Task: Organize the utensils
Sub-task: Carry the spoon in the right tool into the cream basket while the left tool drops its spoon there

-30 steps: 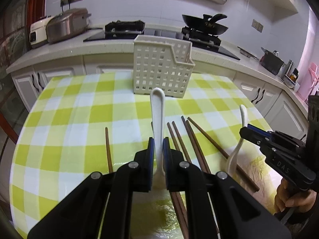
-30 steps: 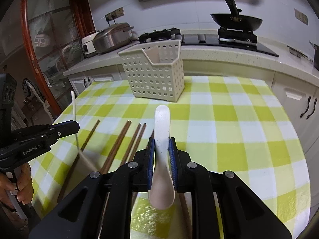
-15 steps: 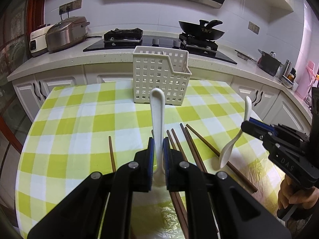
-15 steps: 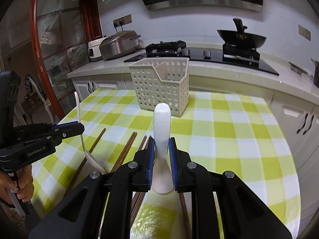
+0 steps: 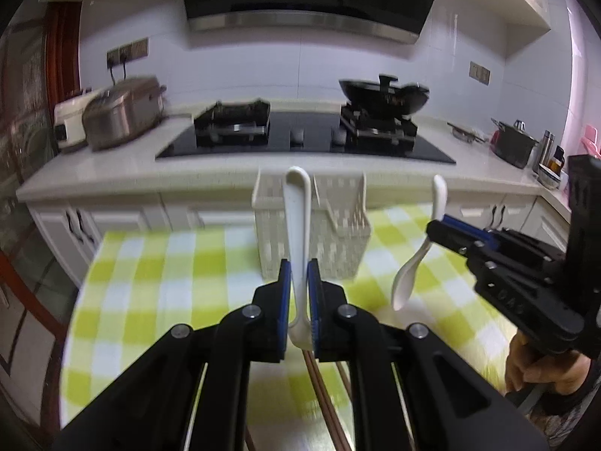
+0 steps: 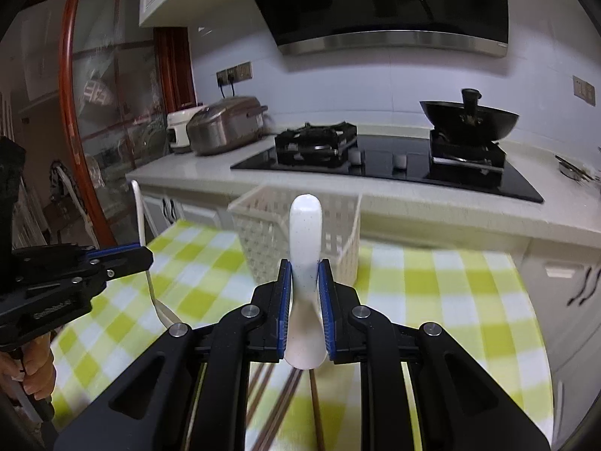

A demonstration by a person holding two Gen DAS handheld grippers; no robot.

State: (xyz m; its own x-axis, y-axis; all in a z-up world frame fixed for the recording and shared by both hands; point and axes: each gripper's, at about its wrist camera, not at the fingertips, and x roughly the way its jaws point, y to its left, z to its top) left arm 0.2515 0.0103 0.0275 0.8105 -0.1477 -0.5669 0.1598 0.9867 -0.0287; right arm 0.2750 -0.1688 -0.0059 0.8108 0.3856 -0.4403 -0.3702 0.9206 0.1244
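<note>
My left gripper (image 5: 298,297) is shut on a white spoon (image 5: 297,225), held handle up above the checked table. My right gripper (image 6: 303,300) is shut on a second white spoon (image 6: 305,248), also handle up. Each gripper shows in the other's view: the right one (image 5: 437,227) with its spoon (image 5: 409,274), the left one (image 6: 144,257) with its spoon (image 6: 144,248). A white perforated basket (image 5: 338,236) stands on the table straight ahead of both and also shows in the right wrist view (image 6: 263,240). Brown chopsticks (image 5: 323,394) lie on the table under the grippers, mostly hidden.
The table has a yellow-green checked cloth (image 5: 169,274). Behind it runs a white counter (image 5: 112,173) with a rice cooker (image 5: 120,116), a gas hob (image 5: 304,135) and a black wok (image 5: 383,94). A glass cabinet (image 6: 105,131) stands at the left.
Both grippers have risen and tilted up with their spoons, away from the chopsticks and closer to the basket. The view now shows more of the counter and hood.
</note>
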